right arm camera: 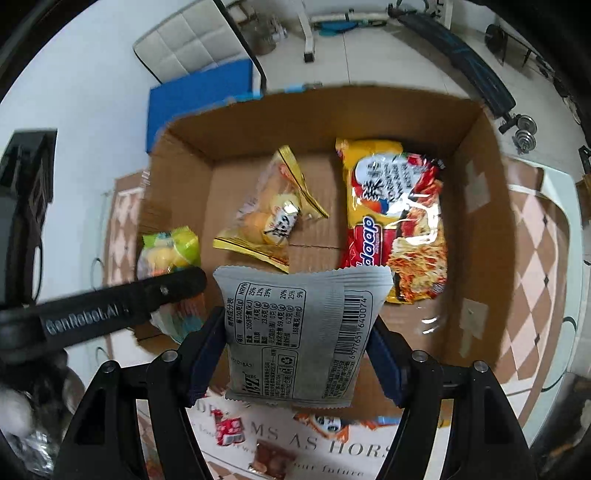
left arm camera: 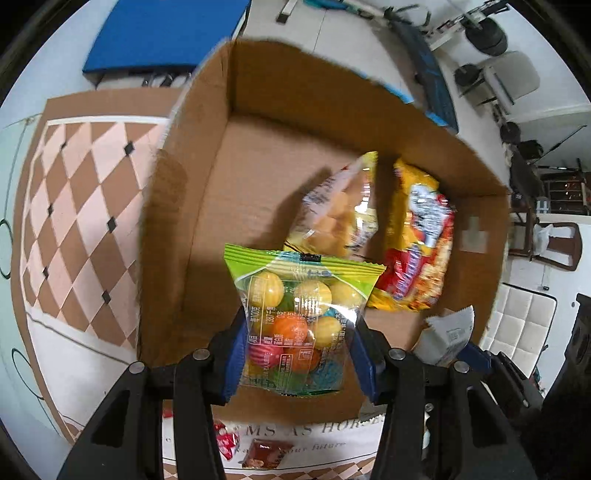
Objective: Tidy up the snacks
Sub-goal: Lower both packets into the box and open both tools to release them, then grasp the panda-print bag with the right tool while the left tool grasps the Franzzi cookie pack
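My left gripper (left arm camera: 297, 350) is shut on a green-topped clear bag of coloured candy balls (left arm camera: 299, 317) and holds it over the near edge of an open cardboard box (left arm camera: 177, 206). My right gripper (right arm camera: 297, 354) is shut on a grey snack packet (right arm camera: 295, 332), held over the same box (right arm camera: 476, 229). Inside lie a yellow-edged bag of puffs (right arm camera: 266, 218) and a yellow and red noodle packet (right arm camera: 395, 218). The left gripper with its candy bag (right arm camera: 170, 251) shows at the left of the right wrist view. The grey packet (left arm camera: 448, 332) shows at the right of the left wrist view.
Small red and brown snack packets (right arm camera: 229, 432) lie on the printed tablecloth in front of the box. A checkered cloth (left arm camera: 85, 206) covers the table to the left. A blue mat (left arm camera: 166, 33), chairs and gym gear stand on the floor beyond.
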`<state>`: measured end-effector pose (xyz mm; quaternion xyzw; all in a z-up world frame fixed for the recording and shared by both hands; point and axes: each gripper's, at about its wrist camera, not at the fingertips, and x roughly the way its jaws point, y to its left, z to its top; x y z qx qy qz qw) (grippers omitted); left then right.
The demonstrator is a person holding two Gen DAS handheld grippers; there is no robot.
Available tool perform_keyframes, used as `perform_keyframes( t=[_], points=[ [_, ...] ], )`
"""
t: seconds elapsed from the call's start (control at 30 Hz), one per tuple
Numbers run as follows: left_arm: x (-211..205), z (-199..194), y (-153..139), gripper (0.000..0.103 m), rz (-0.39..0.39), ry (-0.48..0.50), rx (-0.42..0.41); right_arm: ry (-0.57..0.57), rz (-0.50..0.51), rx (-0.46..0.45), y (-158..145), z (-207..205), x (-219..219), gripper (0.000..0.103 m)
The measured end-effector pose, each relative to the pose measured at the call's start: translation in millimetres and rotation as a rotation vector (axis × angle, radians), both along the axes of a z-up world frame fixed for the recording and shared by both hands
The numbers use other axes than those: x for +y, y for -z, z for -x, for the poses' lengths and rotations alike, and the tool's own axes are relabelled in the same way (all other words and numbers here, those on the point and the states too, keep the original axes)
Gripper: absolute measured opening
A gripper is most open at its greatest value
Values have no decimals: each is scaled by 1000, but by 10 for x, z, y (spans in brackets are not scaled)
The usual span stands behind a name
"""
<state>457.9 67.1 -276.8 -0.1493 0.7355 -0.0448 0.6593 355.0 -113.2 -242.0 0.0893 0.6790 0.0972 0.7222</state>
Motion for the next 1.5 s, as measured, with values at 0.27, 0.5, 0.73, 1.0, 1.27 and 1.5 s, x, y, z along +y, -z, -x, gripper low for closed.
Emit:
perform_keyframes(
  t=[0.27, 0.5, 0.73, 1.0, 1.27, 1.5],
  points=[
    [-117, -32, 454, 48, -42, 59, 105, -42, 19, 84, 519, -104, 97, 75],
    [-208, -19, 434, 76, -87, 112, 82, -89, 60, 174, 792, -110, 157, 97],
    [-266, -19, 197, 88, -83, 107, 34, -15, 54, 193, 795, -60, 19, 97],
    [-321, 161, -362, 88, -92, 104, -140, 17, 82, 106, 425, 109, -115, 97],
    [-167, 363, -888, 97, -96, 100, -333, 85, 132, -43, -89, 425, -306, 97],
    [-129, 621, -1039, 98, -103, 79, -363, 121, 93, -86, -466, 648, -349, 97]
  ],
)
